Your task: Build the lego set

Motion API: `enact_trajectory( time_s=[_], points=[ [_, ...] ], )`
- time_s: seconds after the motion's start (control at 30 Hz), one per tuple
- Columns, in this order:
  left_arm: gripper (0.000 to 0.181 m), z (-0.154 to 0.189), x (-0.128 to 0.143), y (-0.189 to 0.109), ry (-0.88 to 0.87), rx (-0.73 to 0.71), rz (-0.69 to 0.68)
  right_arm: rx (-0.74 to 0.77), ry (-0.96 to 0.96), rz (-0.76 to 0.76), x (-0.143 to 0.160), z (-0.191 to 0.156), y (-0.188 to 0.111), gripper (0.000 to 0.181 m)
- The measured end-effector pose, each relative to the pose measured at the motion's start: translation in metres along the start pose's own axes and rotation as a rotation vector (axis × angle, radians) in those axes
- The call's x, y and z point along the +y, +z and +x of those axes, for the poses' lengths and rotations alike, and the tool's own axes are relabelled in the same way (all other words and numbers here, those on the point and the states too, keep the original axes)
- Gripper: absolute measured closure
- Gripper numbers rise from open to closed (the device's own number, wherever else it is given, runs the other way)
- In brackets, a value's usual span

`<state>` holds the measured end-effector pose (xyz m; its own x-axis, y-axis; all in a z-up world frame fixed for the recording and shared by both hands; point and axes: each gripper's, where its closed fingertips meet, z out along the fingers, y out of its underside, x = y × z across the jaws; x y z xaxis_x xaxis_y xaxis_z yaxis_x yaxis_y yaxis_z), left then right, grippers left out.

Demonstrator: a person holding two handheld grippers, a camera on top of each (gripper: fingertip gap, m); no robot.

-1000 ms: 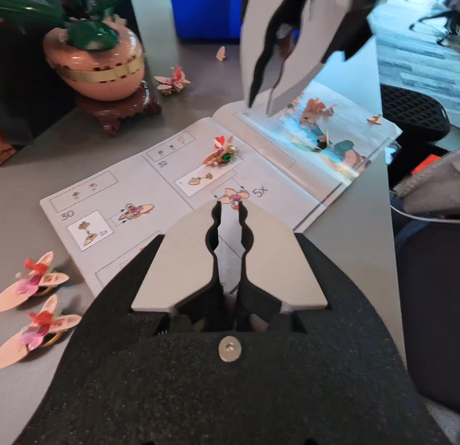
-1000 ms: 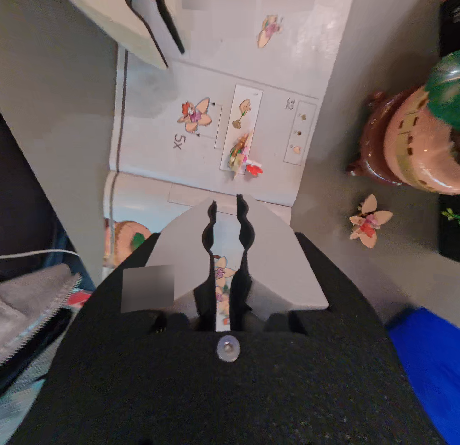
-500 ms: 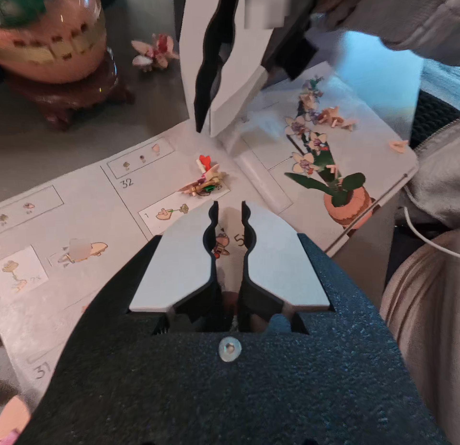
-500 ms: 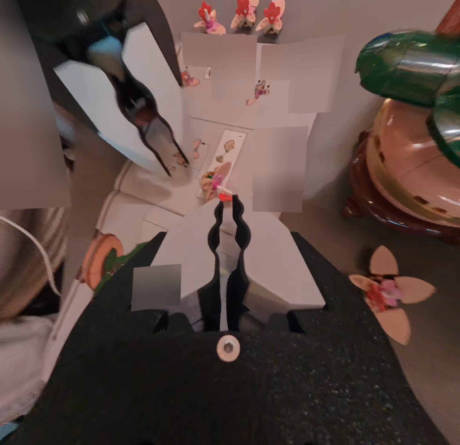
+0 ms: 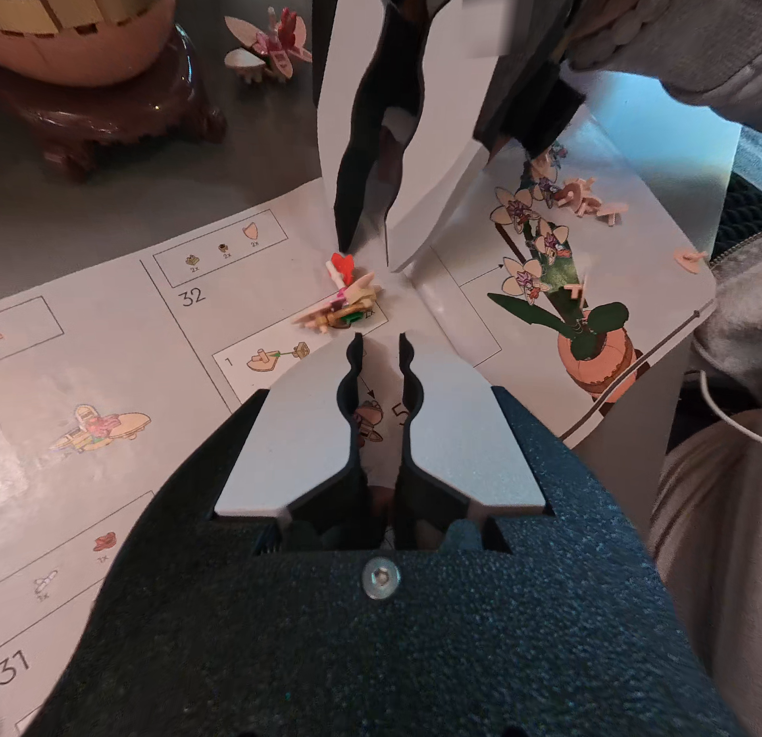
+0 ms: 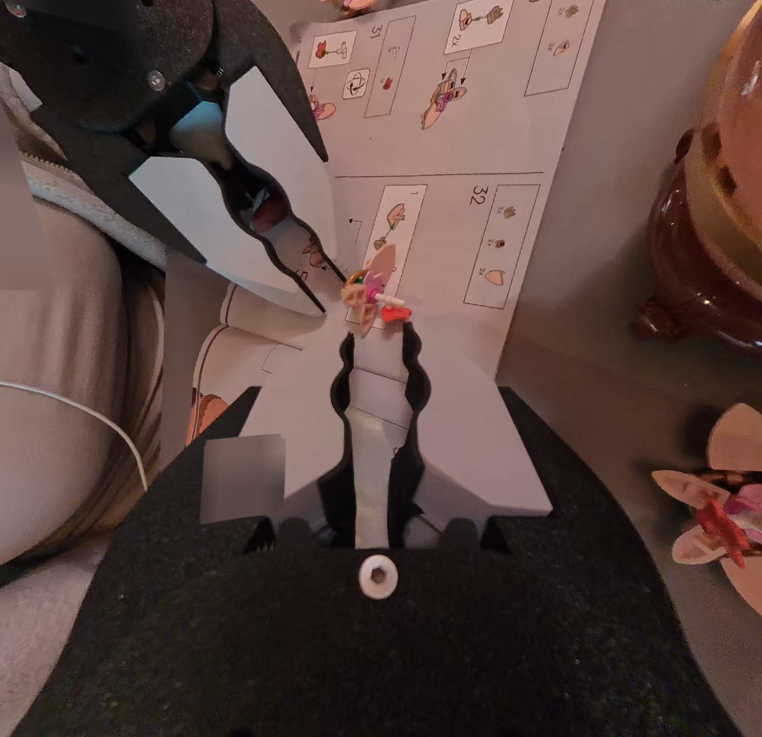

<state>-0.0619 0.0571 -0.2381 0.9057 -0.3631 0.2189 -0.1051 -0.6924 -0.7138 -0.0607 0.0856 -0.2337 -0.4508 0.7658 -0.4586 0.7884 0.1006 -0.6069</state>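
Note:
A small part-built lego flower, with tan petals, a pink middle, a white stem and a red piece, lies on the open instruction booklet. It also shows in the right wrist view. My left gripper is open and empty, its tips just short of the flower. My right gripper is open and empty, its tips close on the flower's other side. In the left wrist view the right gripper comes down from above, tips at the red piece. In the right wrist view the left gripper comes in from the left.
A pink lego pot on a brown stand stands at the back left; it also shows in the right wrist view. A finished flower lies by it, also seen in the right wrist view. Loose petal pieces lie on the booklet's right page. A person's clothing is at the right. Only a small space, under 4 cm, lies between the two pairs of fingers. My right tips are roughly 11 cm from the finished flower.
Both grippers have closed in on the flower on the booklet from opposite sides. The right gripper has come down low, and its jaws have opened a little wider.

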Motion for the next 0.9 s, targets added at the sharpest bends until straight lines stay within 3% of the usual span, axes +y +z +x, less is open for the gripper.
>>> enact_trajectory(
  time_s=[0.17,0.43,0.67,0.77,0.9],
  points=[
    [0.165,-0.001,0.0,0.001,0.046,-0.032,0.005,0.042,-0.049,0.007,-0.003,0.004,-0.002,0.15],
    [0.165,-0.004,-0.001,0.001,0.062,-0.023,0.007,-0.04,-0.077,0.046,-0.013,-0.017,0.003,0.151],
    [0.16,-0.009,0.014,-0.018,0.065,-0.025,-0.02,-0.031,-0.127,0.012,-0.012,-0.033,0.012,0.153],
    [0.159,-0.017,0.018,-0.025,0.154,-0.051,-0.049,0.049,-0.177,0.02,-0.017,-0.03,0.007,0.16],
    [0.161,-0.029,0.005,-0.029,0.419,-0.041,-0.012,0.292,-0.36,-0.047,-0.013,-0.021,-0.01,0.172]
  ],
)
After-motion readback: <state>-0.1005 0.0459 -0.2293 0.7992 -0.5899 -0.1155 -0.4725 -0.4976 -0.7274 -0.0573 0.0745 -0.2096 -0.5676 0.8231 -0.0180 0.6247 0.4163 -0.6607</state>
